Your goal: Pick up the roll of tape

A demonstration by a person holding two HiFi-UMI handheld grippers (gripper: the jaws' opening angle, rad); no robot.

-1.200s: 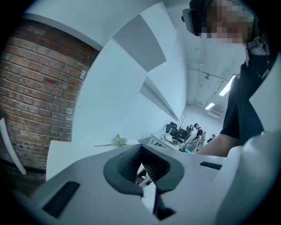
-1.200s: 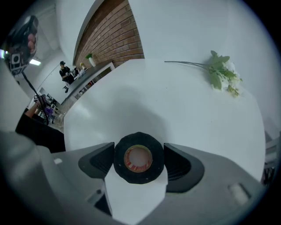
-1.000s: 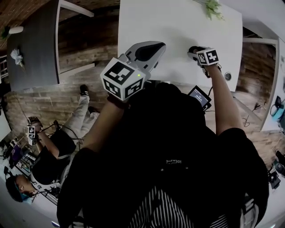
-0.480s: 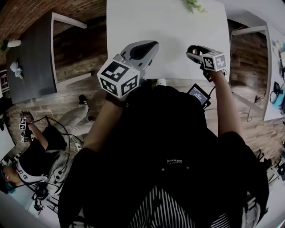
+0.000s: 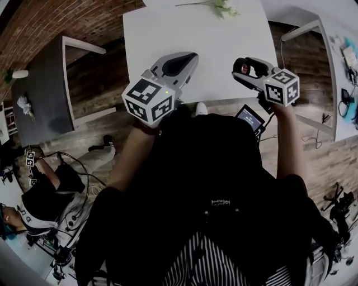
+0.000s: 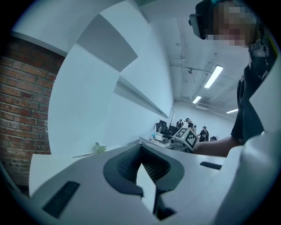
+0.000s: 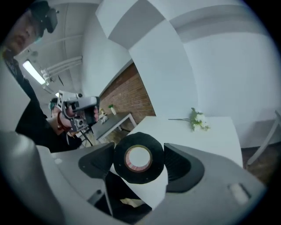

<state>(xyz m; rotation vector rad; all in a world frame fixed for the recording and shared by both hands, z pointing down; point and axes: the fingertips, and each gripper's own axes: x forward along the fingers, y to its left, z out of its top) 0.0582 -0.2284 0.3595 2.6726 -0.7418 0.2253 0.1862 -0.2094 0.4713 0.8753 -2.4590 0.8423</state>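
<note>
At the top of the head view, a white counter (image 5: 190, 44) stands on a wood-plank floor (image 5: 100, 67), with a darker table (image 5: 39, 95) off to its left beside a brick wall (image 5: 50, 22). The person's dark-sleeved torso (image 5: 212, 184) fills the lower middle, both arms reaching toward the counter's near edge. The left tool (image 5: 189, 57) hangs over the near left part of the counter; its own view shows its ribbed pads meeting at the tips, clenched with nothing between them. The right tool (image 5: 244, 66) sits over the counter's near right corner, and its jaws are closed on either side of the roll of tape (image 7: 139, 174), a black roll with a reddish inner core, held upright with its hole facing the camera and clear of the counter top. A small lit screen (image 5: 250, 119) shows just below the right tool. A sprig of pale flowers (image 5: 221, 5) lies at the counter's far edge.
</note>
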